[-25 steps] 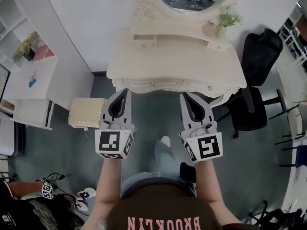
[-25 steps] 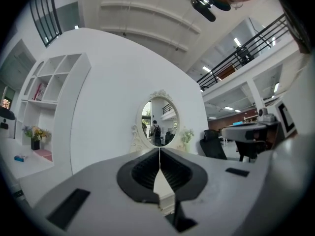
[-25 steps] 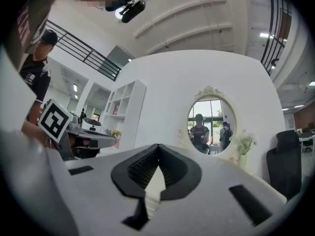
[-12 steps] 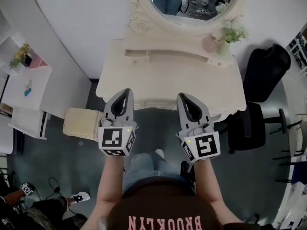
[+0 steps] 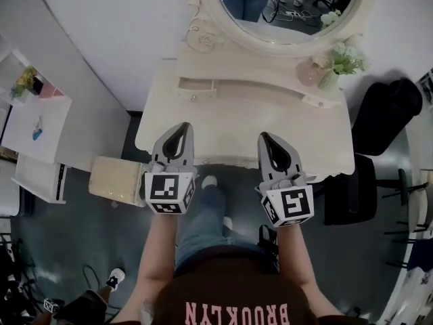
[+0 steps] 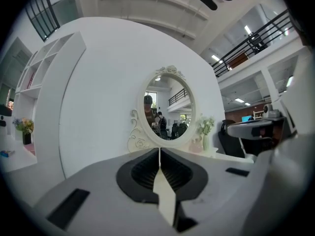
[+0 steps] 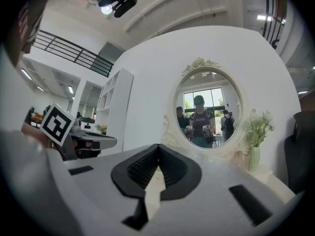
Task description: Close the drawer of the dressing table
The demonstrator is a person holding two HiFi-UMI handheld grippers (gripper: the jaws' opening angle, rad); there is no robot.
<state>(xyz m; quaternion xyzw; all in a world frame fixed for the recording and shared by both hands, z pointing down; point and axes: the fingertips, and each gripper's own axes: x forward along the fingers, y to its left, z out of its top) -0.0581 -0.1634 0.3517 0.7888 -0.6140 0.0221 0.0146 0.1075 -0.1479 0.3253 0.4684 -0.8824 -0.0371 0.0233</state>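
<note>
The cream dressing table (image 5: 237,131) with its oval mirror (image 5: 291,5) stands against the wall ahead. On its raised back shelf, a small drawer (image 5: 197,87) at the left juts forward a little from the shelf front. My left gripper (image 5: 181,128) and right gripper (image 5: 266,139) are held level side by side, their tips over the front edge of the tabletop. Both are shut with nothing between the jaws. In the left gripper view the closed tips (image 6: 159,149) point at the mirror (image 6: 167,107). The right gripper's closed tips (image 7: 158,146) point at the mirror (image 7: 209,107) too.
A vase of flowers (image 5: 342,63) and a pink pot (image 5: 311,73) stand at the back right of the tabletop. A cream stool (image 5: 116,178) sits left of the table. Black chairs (image 5: 389,114) stand to the right, and white shelving (image 5: 34,131) to the left.
Both grippers have moved forward together, from short of the table's front to over its front edge. The table front with its knobs has dropped out of sight beneath them.
</note>
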